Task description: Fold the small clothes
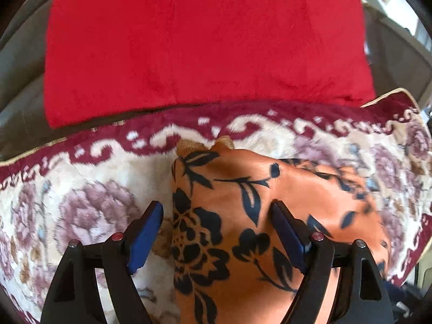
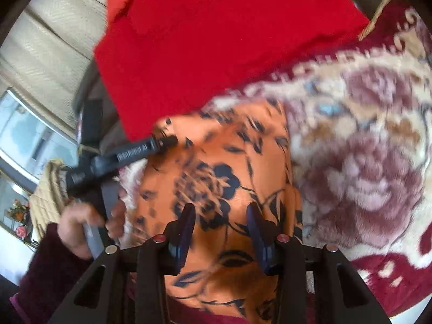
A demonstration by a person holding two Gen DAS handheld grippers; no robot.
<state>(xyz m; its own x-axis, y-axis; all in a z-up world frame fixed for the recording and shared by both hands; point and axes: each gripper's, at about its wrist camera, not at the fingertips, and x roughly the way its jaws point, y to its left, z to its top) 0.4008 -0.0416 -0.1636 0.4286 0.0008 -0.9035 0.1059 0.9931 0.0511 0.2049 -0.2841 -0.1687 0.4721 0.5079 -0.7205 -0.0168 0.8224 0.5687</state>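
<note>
Left gripper [image 1: 217,210] hovered with jaws wide, right gripper [image 2: 221,213] half-parted, both empty above the orange cloth [image 1: 243,202] lying on the blanket [image 1: 81,189]. Pinching a clean edge would probably fold best.

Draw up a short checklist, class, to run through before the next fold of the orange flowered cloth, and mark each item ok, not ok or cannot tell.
1. Orange cloth lies on the floral blanket, inside its edges: ok.
2. Cloth flat and smooth: not ok; it is humped and creased.
3. Left tool open: ok; its fingers stand wide apart above the cloth's left edge.
4. Right tool gripping the cloth: cannot tell; its fingers are partly apart over the cloth and contact is hidden.
5. Red fabric clear of the cloth: cannot tell; in the right wrist view their edges seem to meet.
6. Picture sharp enough to pick a corner: not ok; the right wrist view is blurred.
</note>
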